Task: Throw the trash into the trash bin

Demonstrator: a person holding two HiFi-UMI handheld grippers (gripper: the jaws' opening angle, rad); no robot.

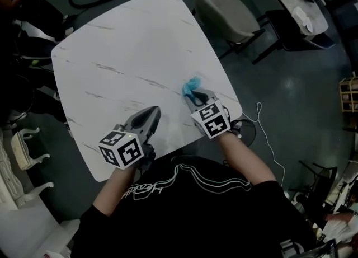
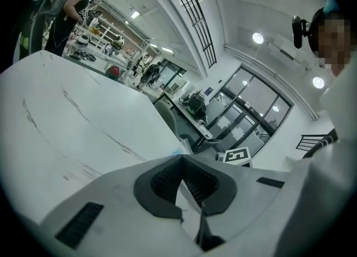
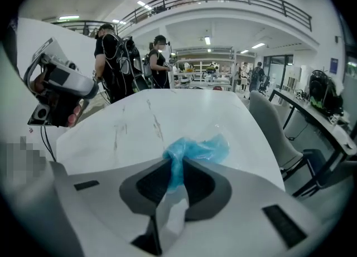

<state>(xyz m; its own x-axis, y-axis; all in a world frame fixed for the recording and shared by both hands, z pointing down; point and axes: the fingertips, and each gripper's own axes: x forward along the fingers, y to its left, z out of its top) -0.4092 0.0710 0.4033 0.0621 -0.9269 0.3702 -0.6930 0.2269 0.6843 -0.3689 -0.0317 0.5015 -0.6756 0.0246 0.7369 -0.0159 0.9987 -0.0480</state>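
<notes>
The right gripper [image 3: 176,173] has its fingers clenched on the crumpled blue trash [image 3: 196,149], low over the white tabletop [image 1: 123,55] near its right edge, while the left gripper [image 2: 181,160], fingers pressed together on nothing, sits by the near edge.
</notes>
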